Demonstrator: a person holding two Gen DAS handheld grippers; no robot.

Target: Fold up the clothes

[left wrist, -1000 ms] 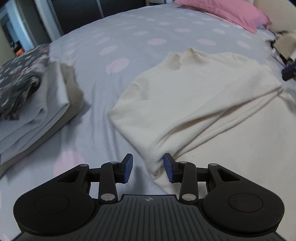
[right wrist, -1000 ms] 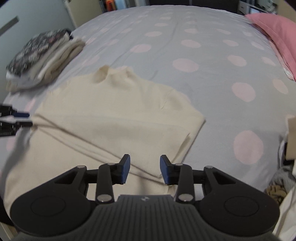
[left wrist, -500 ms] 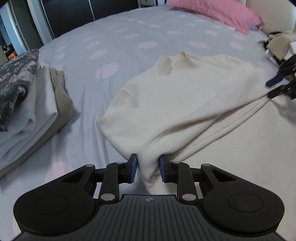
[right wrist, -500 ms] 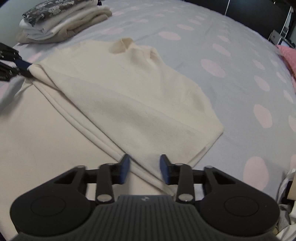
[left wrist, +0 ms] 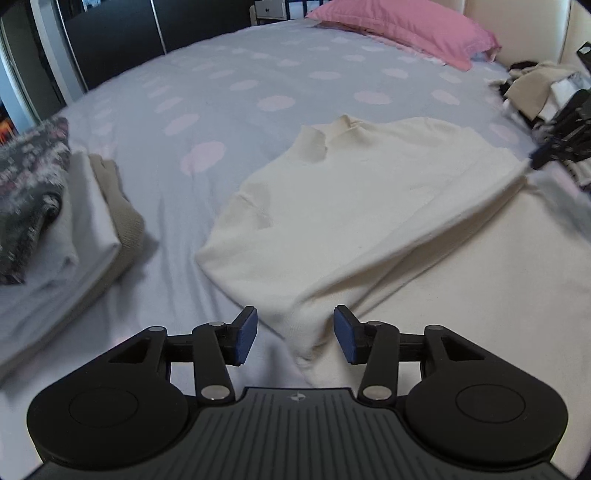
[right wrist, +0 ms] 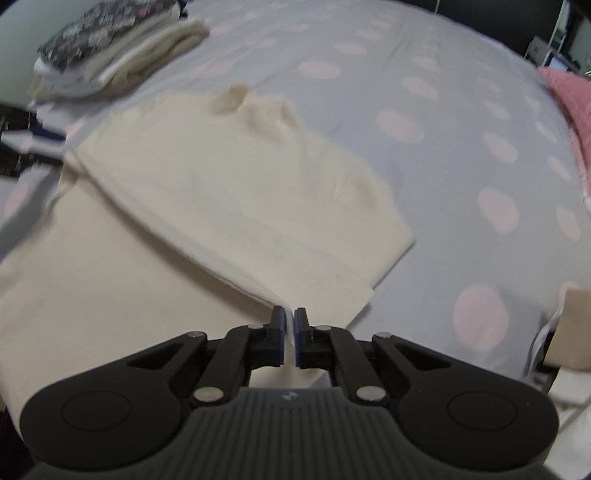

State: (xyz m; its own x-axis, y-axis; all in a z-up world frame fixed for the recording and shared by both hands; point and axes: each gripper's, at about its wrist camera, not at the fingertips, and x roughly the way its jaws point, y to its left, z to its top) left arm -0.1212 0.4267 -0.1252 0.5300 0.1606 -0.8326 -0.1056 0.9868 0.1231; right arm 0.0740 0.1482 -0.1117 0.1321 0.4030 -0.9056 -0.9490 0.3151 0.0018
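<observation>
A cream sweater [left wrist: 369, 206] lies on the bed, its upper half folded over the lower part, collar toward the far side. It also shows in the right wrist view [right wrist: 229, 192]. My left gripper [left wrist: 294, 338] is open, its blue pads either side of the sweater's near left fold corner without pinching it. My right gripper [right wrist: 290, 341] is shut on the sweater's folded edge at the right corner. The right gripper appears blurred at the right of the left wrist view [left wrist: 561, 144].
A stack of folded clothes [left wrist: 48, 214] with a dark floral piece on top sits left of the sweater, also in the right wrist view [right wrist: 110, 48]. A pink pillow [left wrist: 402, 26] lies at the far end. Loose garments [left wrist: 535, 88] pile at the right edge. The bedsheet [left wrist: 207, 110] is grey with pink dots.
My left gripper had closed on the sweater's left fold corner and has now opened. My right gripper has closed on the right folded edge.
</observation>
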